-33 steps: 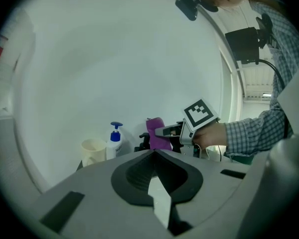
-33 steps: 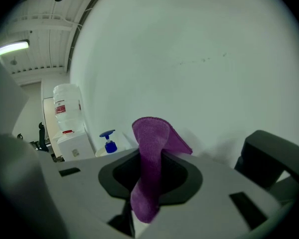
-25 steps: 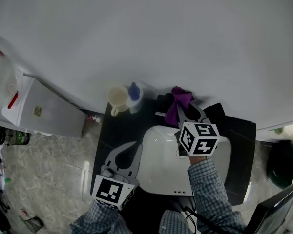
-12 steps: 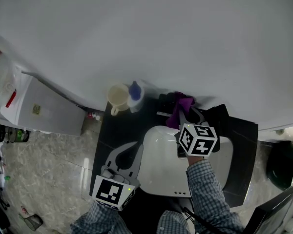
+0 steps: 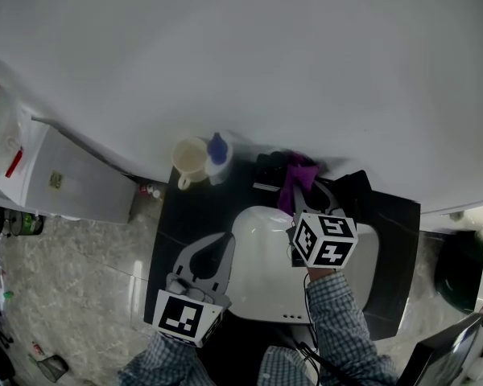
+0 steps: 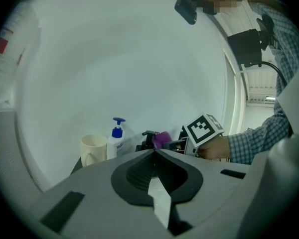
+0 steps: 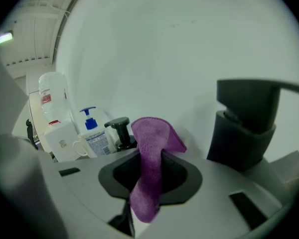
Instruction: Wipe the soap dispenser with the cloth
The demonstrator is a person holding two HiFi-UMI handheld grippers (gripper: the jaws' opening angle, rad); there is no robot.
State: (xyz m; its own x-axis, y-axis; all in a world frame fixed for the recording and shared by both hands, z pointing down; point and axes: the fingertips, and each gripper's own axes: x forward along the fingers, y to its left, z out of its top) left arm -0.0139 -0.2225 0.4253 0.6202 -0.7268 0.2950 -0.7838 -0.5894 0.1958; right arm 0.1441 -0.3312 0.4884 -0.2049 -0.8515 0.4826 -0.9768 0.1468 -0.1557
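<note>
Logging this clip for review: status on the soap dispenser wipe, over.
Right gripper shut on purple cloth, above sink's back rim. Left gripper shut, empty. Black pump dispenser just left of cloth, contact not seen. Path unobstructed.

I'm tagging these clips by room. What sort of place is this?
Probably a bathroom or washroom: a white basin set in a dark counter, a black tap, and a pump soap dispenser beside a mug.
</note>
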